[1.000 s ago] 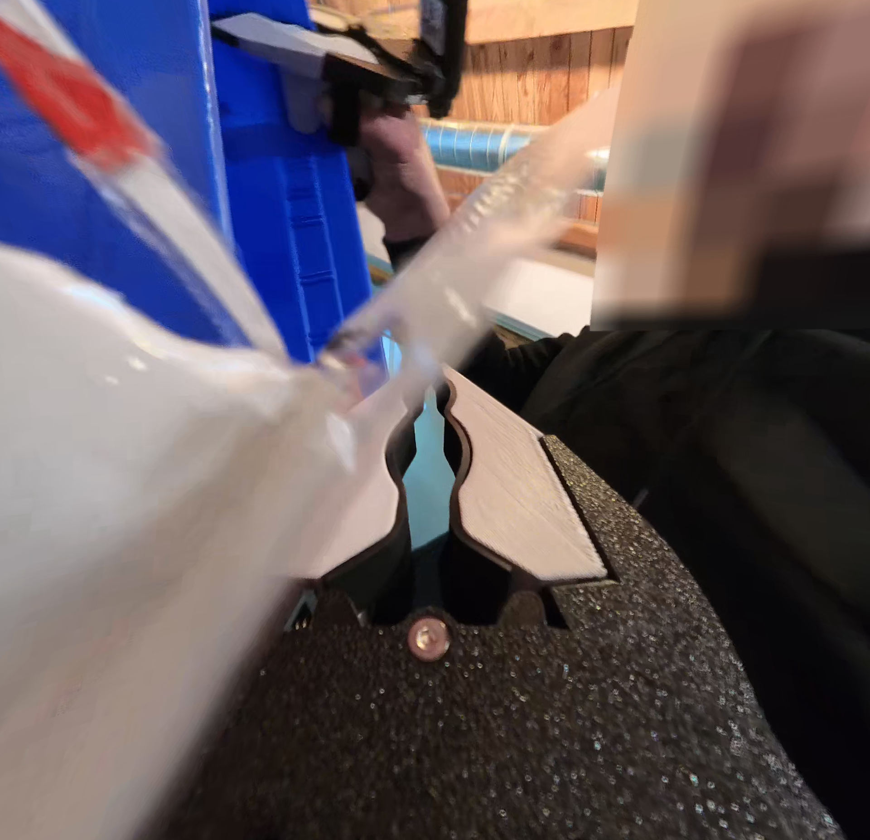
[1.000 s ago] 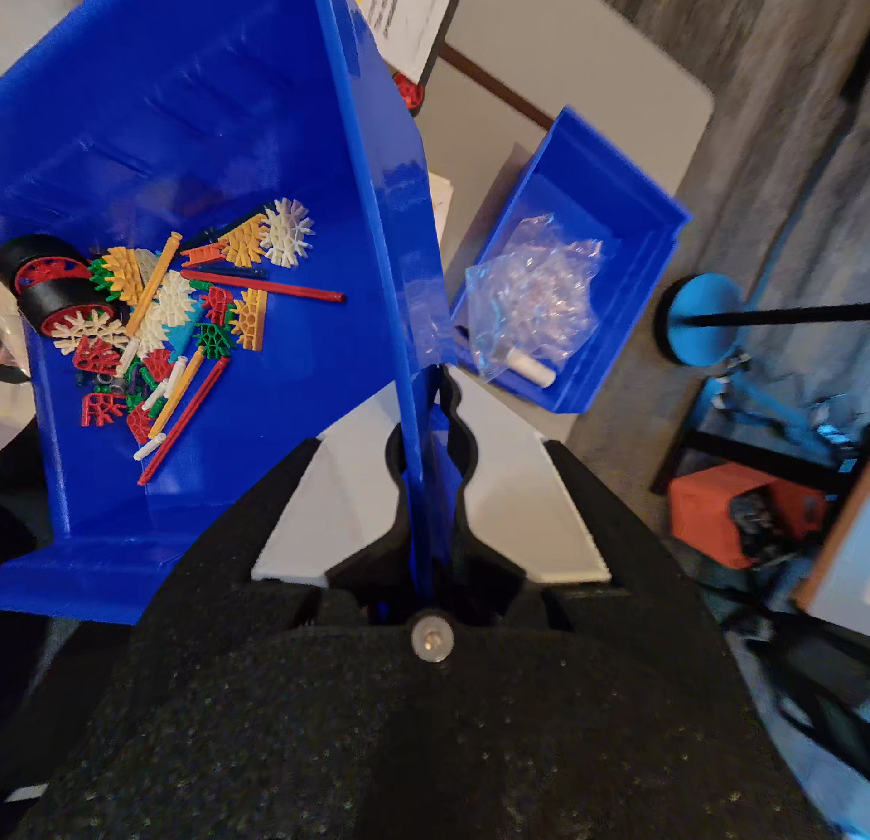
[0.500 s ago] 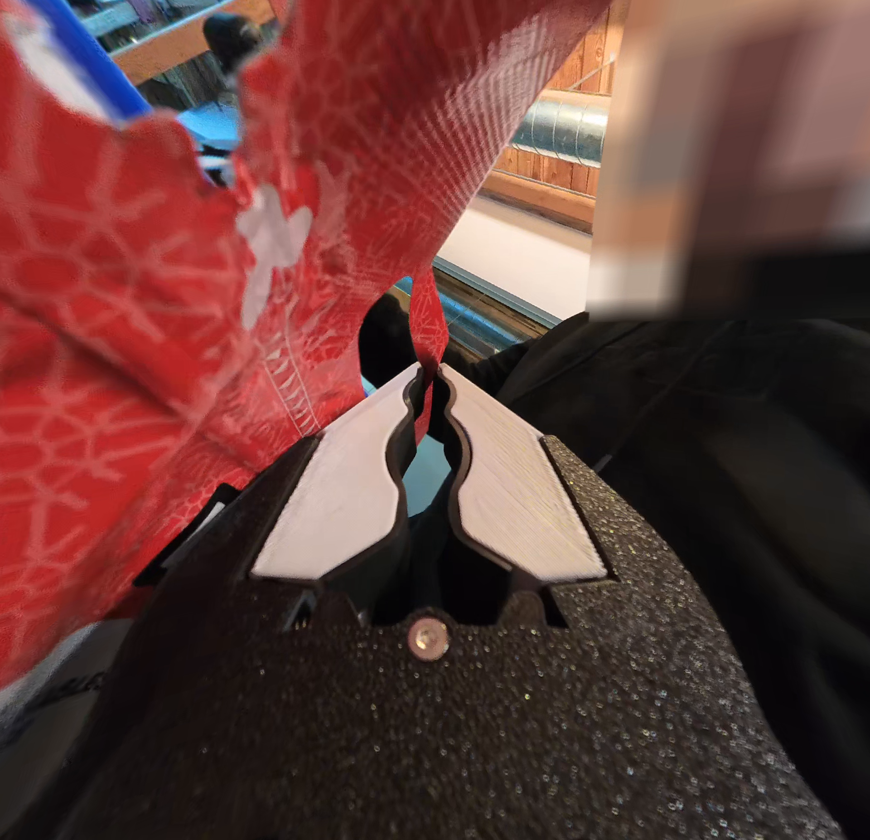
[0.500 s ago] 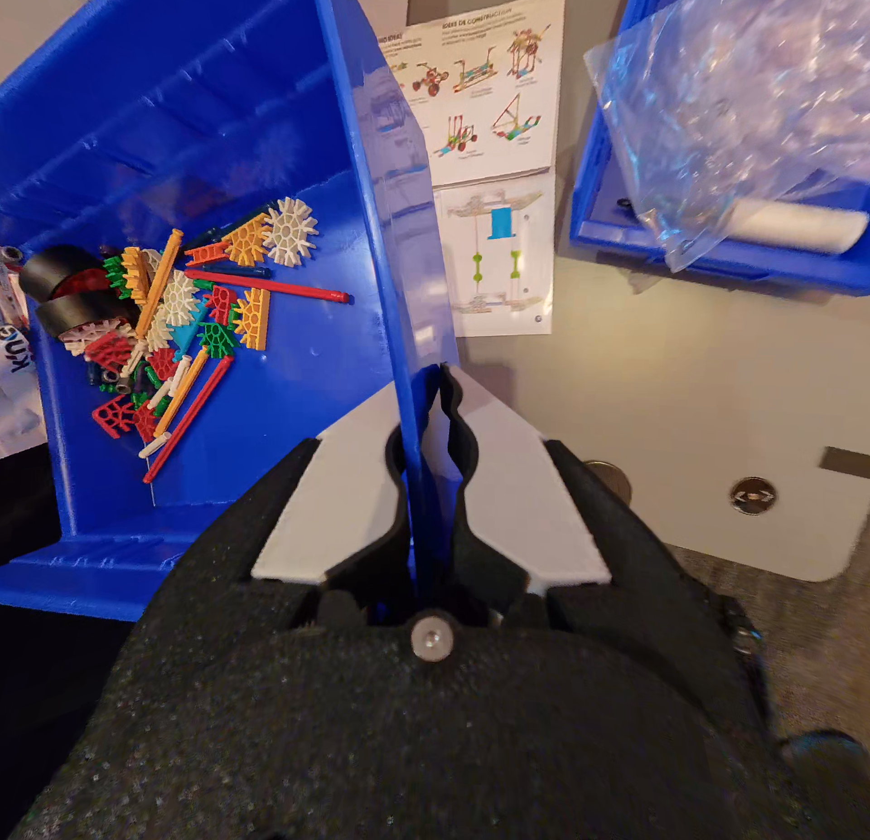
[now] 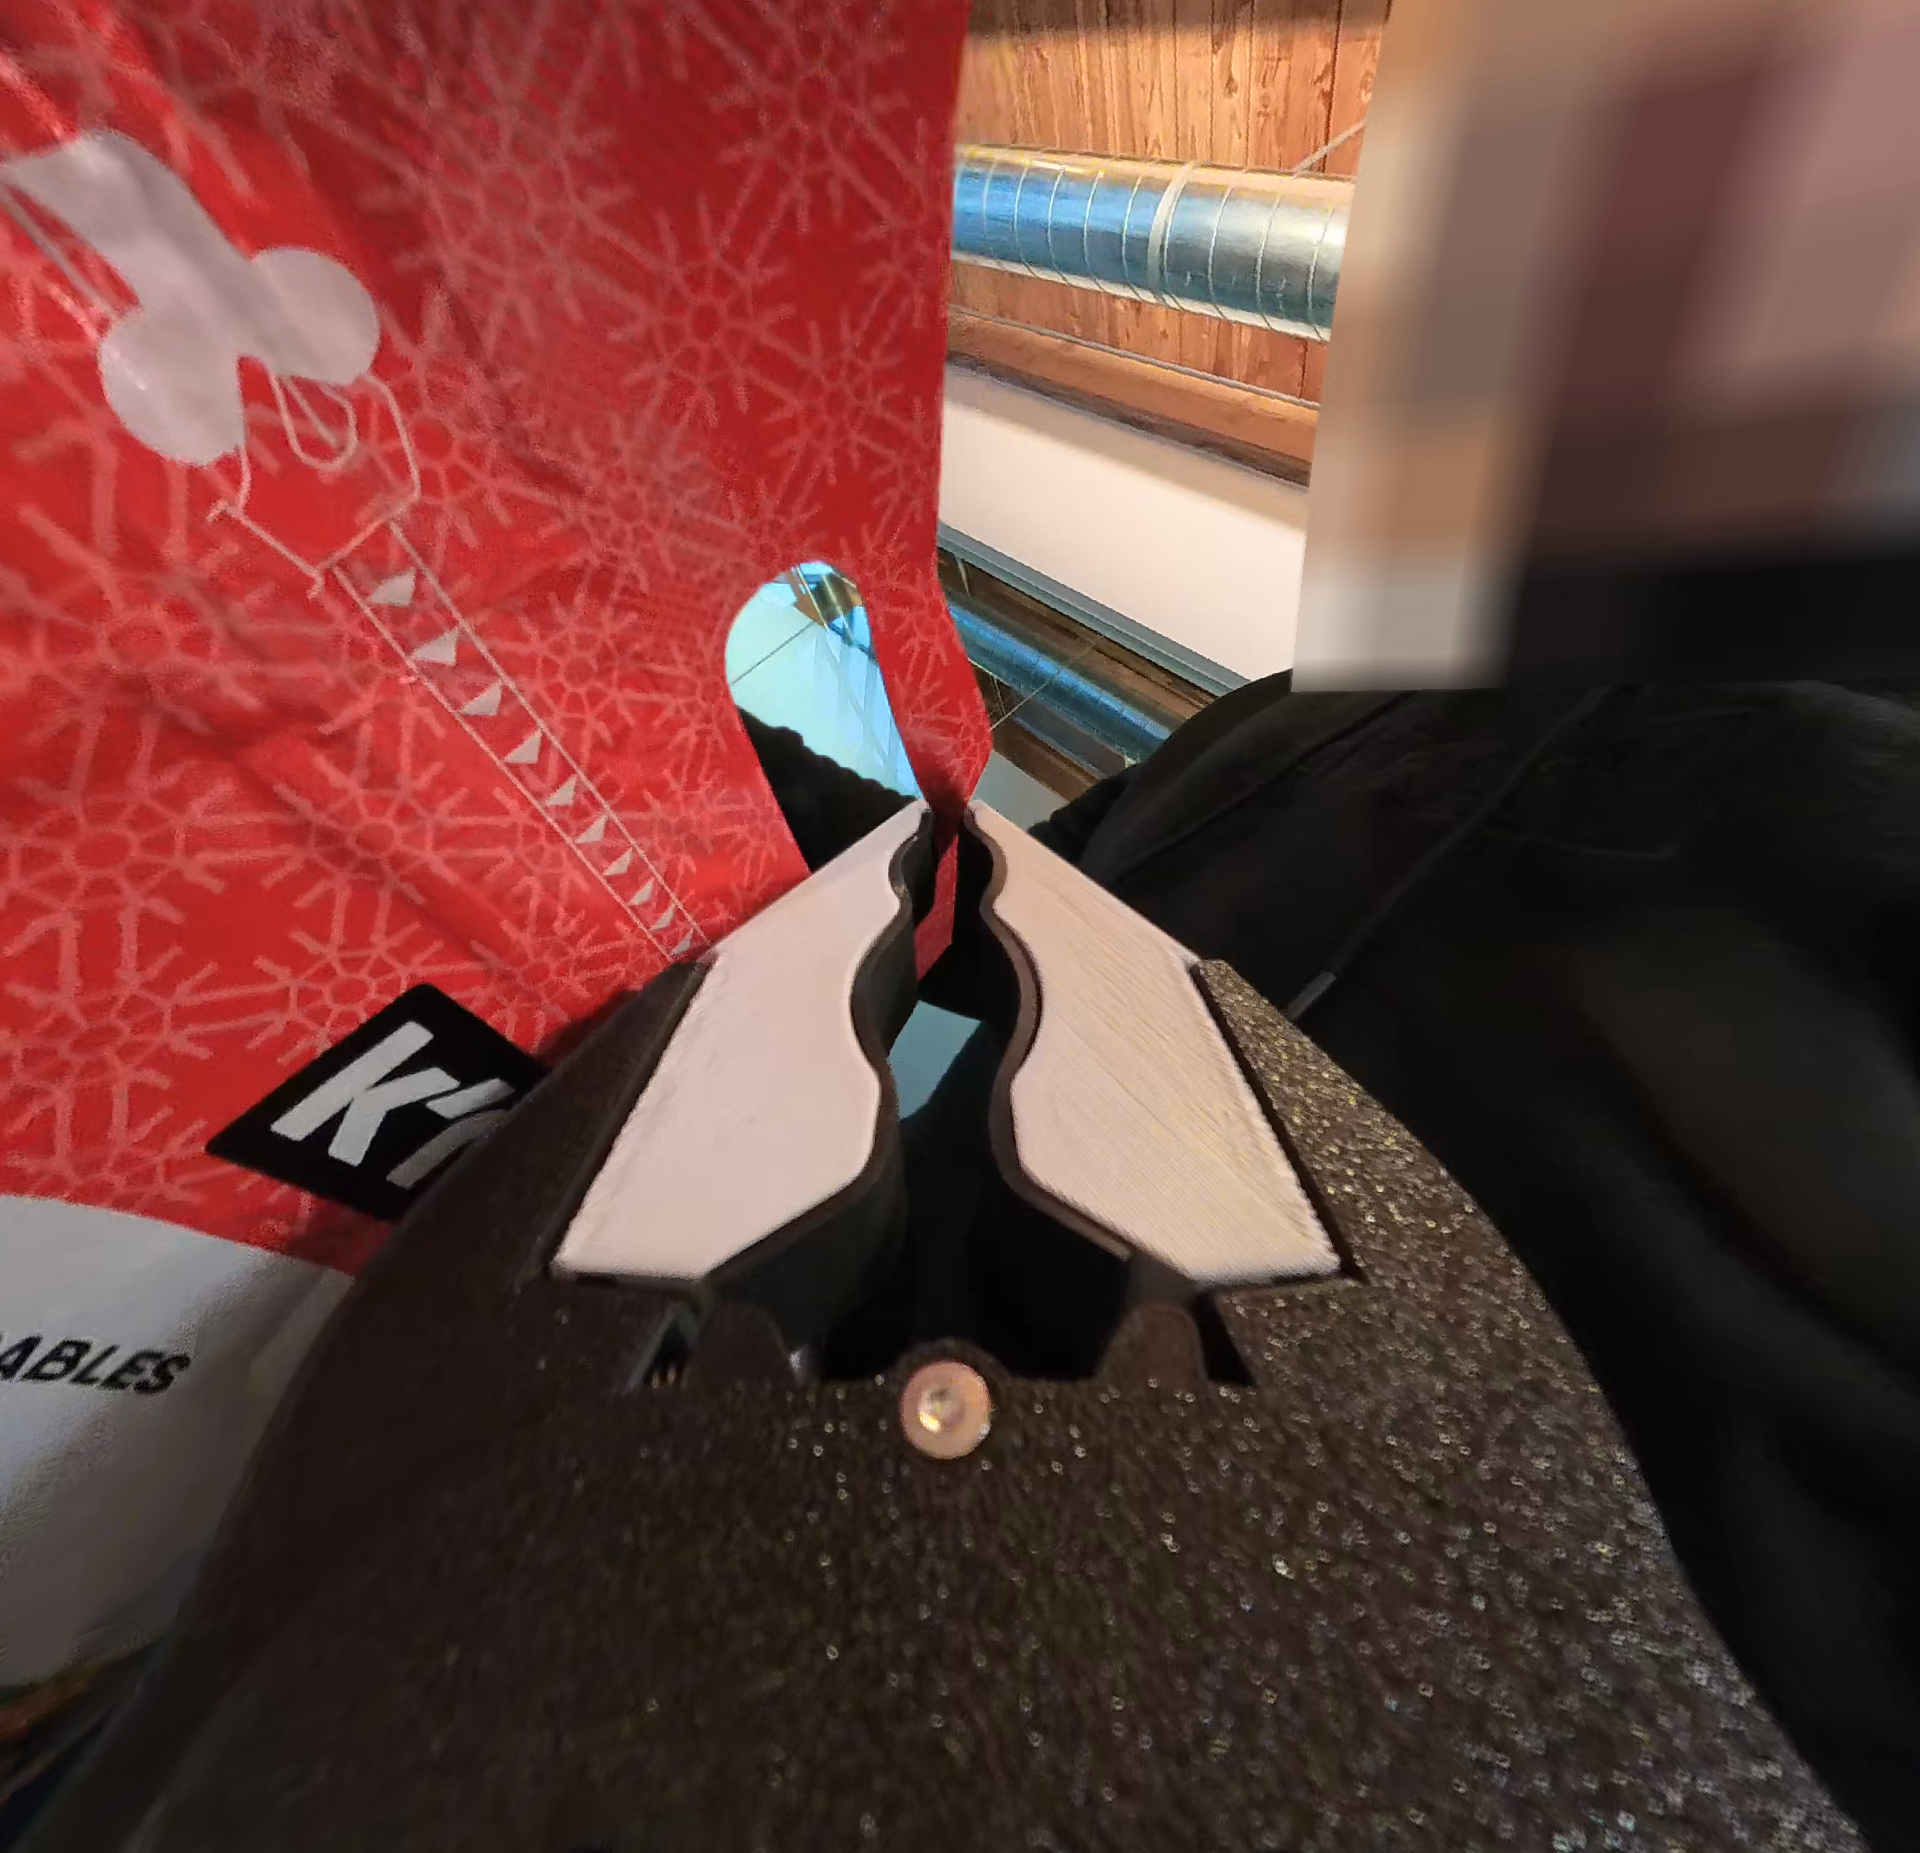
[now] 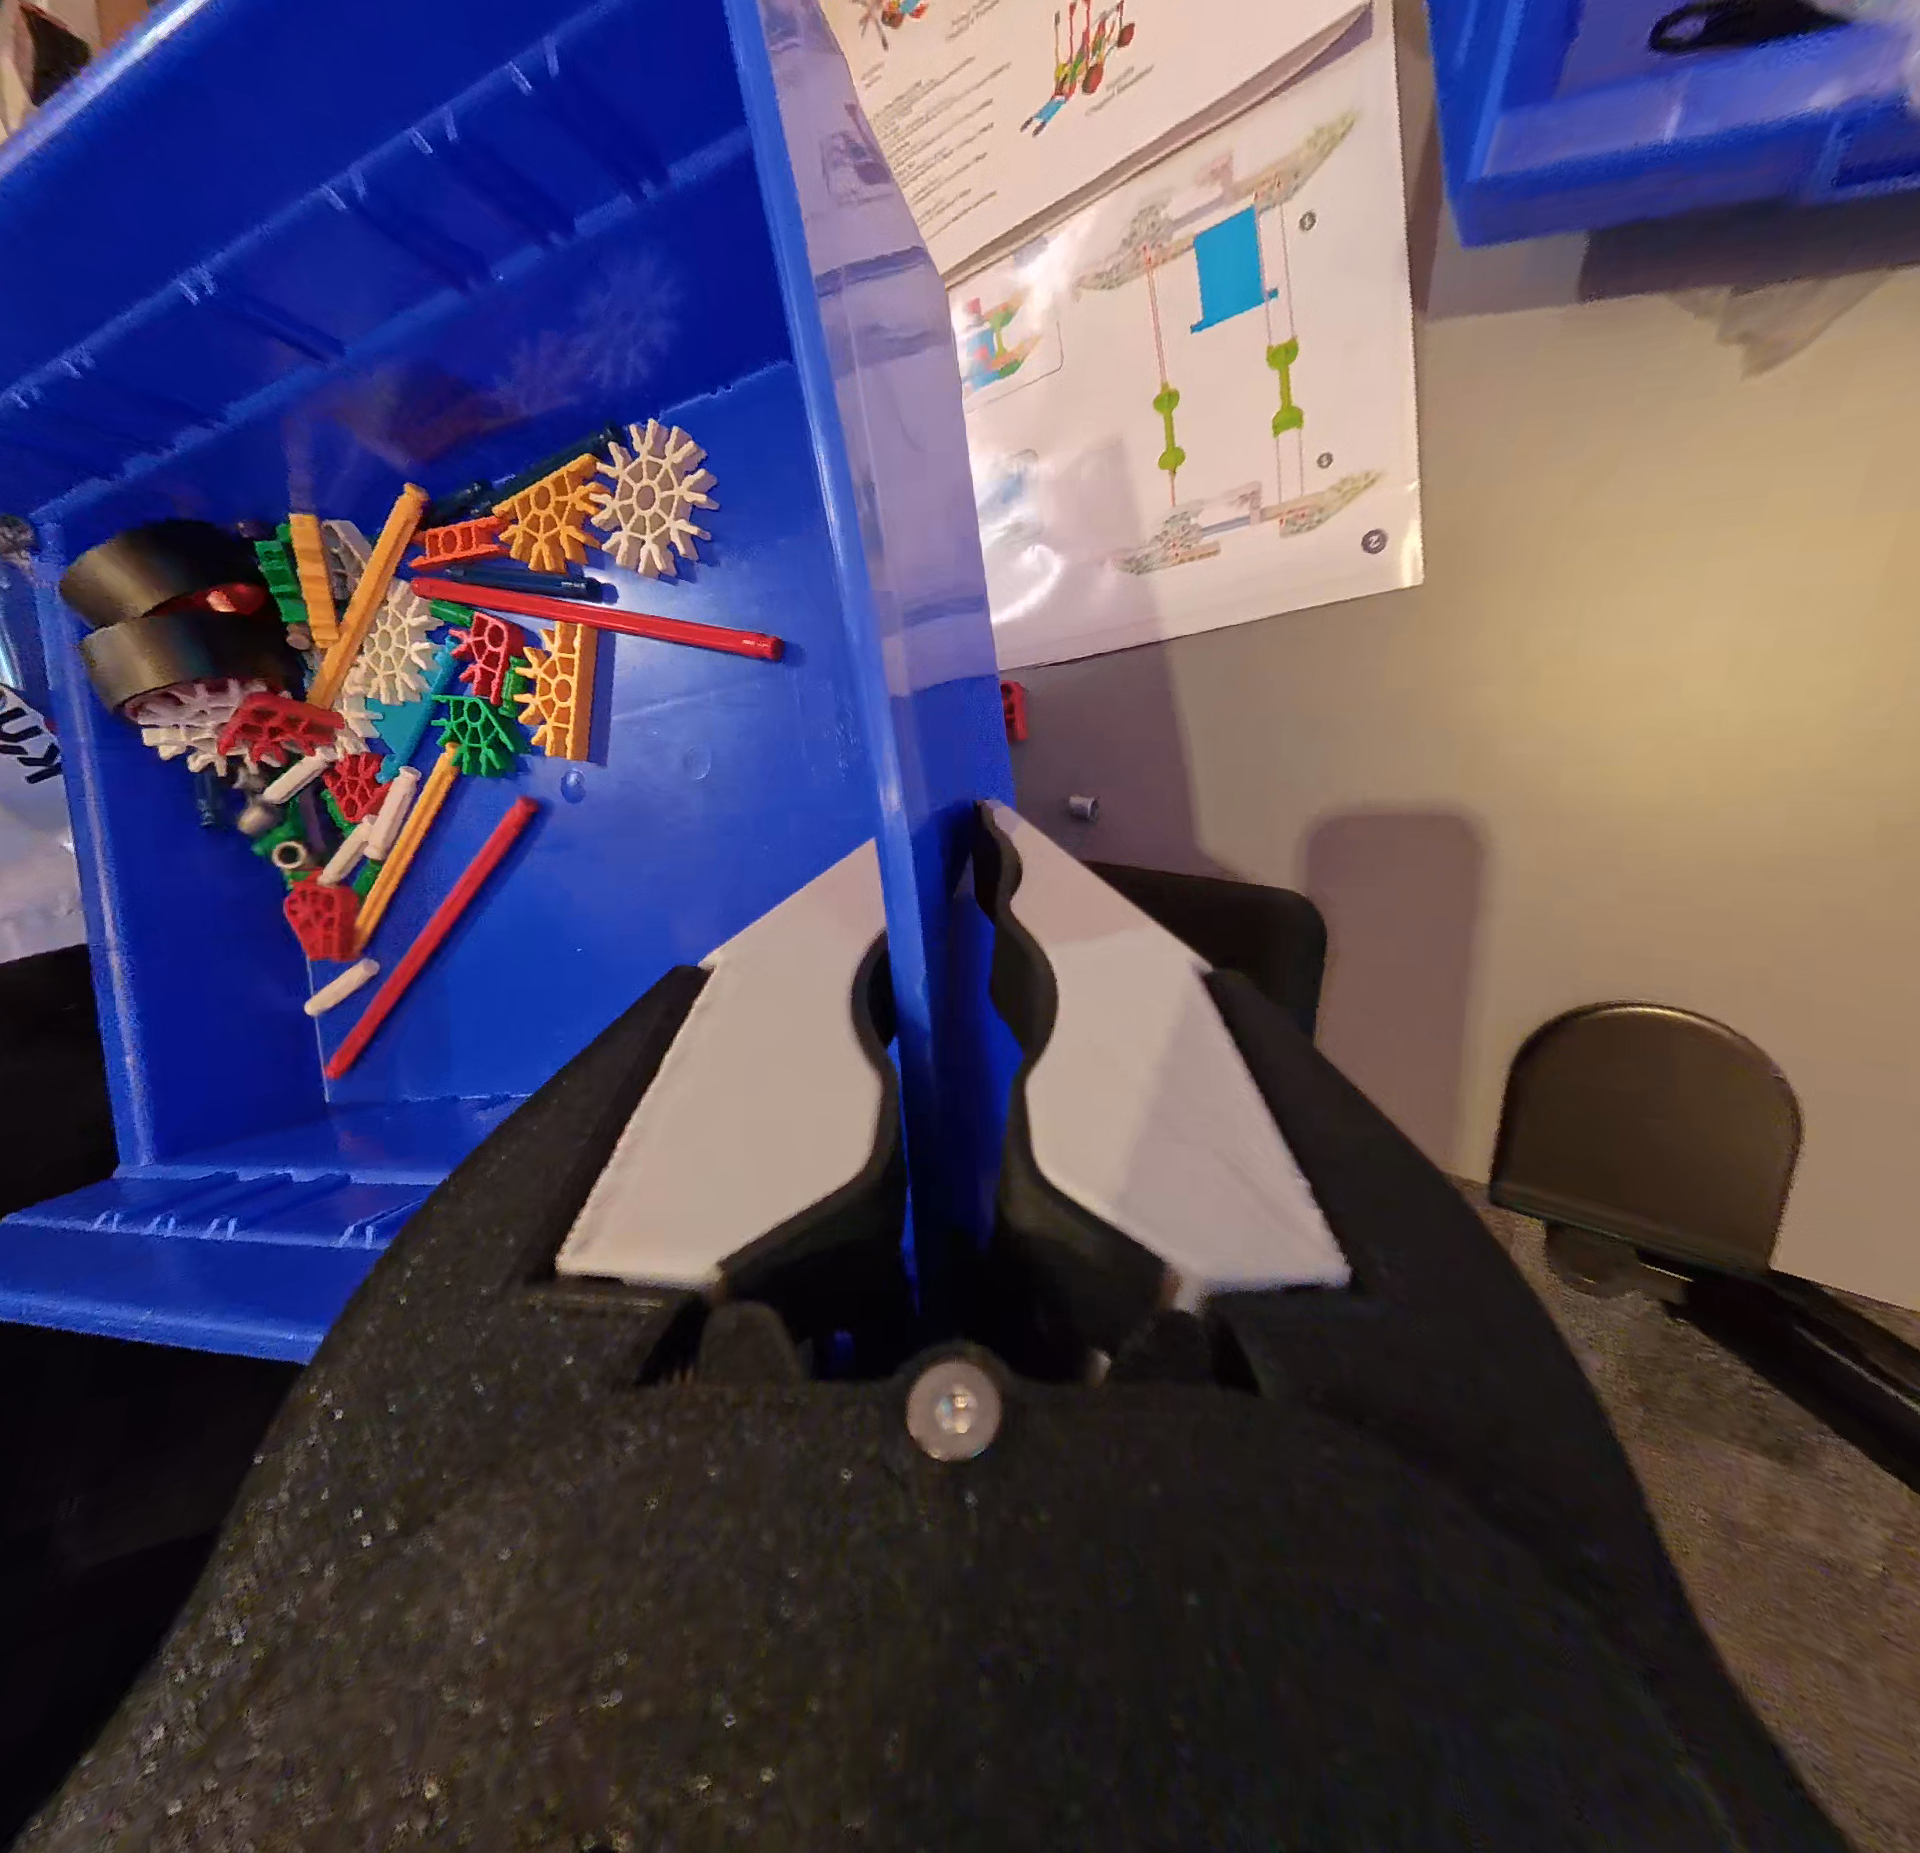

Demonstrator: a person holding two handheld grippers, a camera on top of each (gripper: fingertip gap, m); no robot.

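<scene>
While my left gripper [image 5: 948,816] has its jaws pinched on the thin strip beside the handle cut-out of a red plastic bag with a pale snowflake print [image 5: 468,453], the bag hangs up and to the left, filling that side of the left wrist view, a person's black sleeve [image 5: 1558,972] behind. My right gripper [image 6: 940,816] has its jaws clamped on the side wall of a tilted blue plastic bin [image 6: 416,245]. A heap of small coloured plastic construction pieces [image 6: 416,681] with two black wheels [image 6: 156,608] sits in its lower-left corner. Beside the bin, a white printed instruction sheet [image 6: 1195,297] lies on the grey tabletop [image 6: 1558,712]; a second blue bin [image 6: 1662,120] is at top right.
</scene>
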